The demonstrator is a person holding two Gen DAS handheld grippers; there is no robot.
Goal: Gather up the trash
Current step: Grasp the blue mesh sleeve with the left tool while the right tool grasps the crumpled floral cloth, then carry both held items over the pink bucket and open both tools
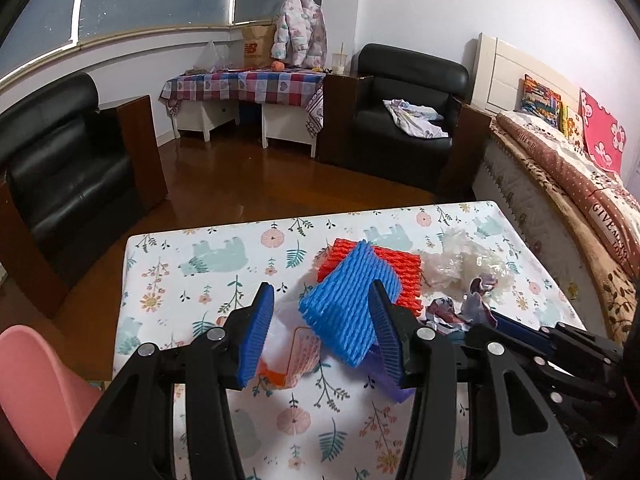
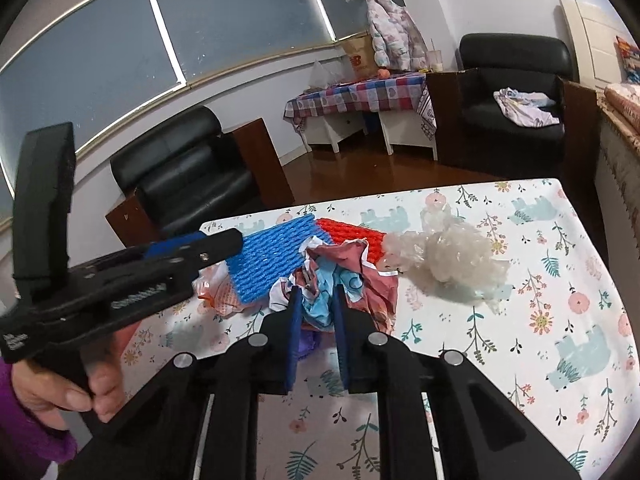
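Note:
A pile of trash lies on the floral table [image 1: 192,264]. A blue foam net [image 1: 348,304] rests partly on a red foam net [image 1: 400,276], above an orange-white wrapper [image 1: 296,356]. My left gripper [image 1: 322,312] is open, its jaws on either side of the blue net's near end. In the right wrist view, my right gripper [image 2: 316,300] is shut on a crumpled pink and blue paper wrapper [image 2: 340,276]. Clear crumpled plastic [image 2: 444,256] lies to the right. The blue net [image 2: 272,264] and red net [image 2: 352,236] show behind.
A purple scrap [image 1: 384,380] lies under the left gripper's right finger. A pink chair [image 1: 36,380] stands at the table's left. Black armchairs [image 1: 60,160], a checked side table [image 1: 248,84] and a bed [image 1: 560,168] surround the table.

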